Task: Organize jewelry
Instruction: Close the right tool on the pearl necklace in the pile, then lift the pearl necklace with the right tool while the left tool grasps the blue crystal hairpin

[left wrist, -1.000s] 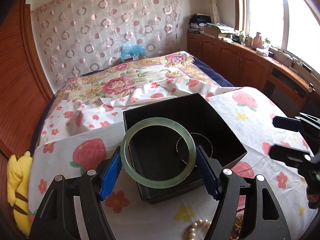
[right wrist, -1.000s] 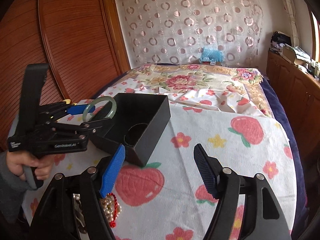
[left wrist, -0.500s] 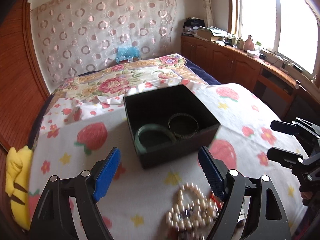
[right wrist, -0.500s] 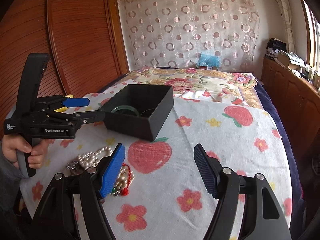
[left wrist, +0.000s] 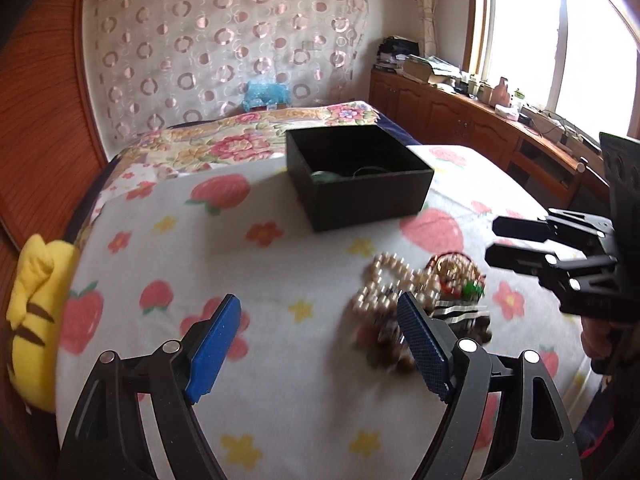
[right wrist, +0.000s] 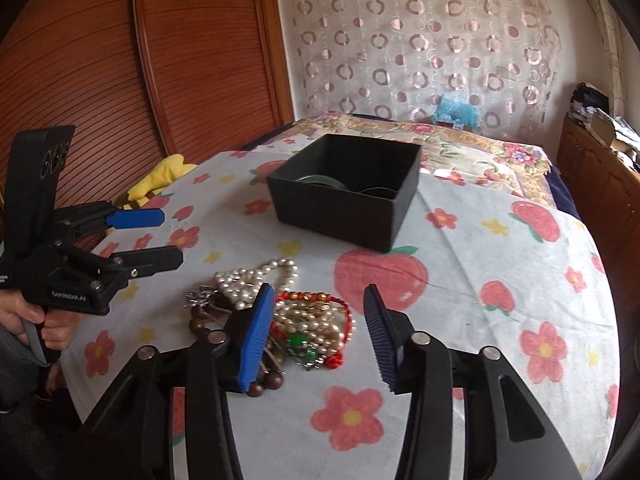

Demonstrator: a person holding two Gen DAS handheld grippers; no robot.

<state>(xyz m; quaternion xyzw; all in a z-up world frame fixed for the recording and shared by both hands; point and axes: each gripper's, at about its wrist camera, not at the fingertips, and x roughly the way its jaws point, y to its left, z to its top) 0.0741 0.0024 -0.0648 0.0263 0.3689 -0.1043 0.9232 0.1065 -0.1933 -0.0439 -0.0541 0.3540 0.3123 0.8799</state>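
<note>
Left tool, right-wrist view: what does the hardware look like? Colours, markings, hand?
The left tool is matte black plastic with two long flat fingers; one shows a blue pad, the other its black back. Silver screws dot the linkage. White lettering marks the body, too small to read surely. A tall black plate with round holes rises behind. A bare hand grips the handle, grey sleeve at the wrist.

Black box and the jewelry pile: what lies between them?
Nothing but bare fruit-print cloth separates the black box from the jewelry pile; the right wrist view shows this most clearly.
</note>
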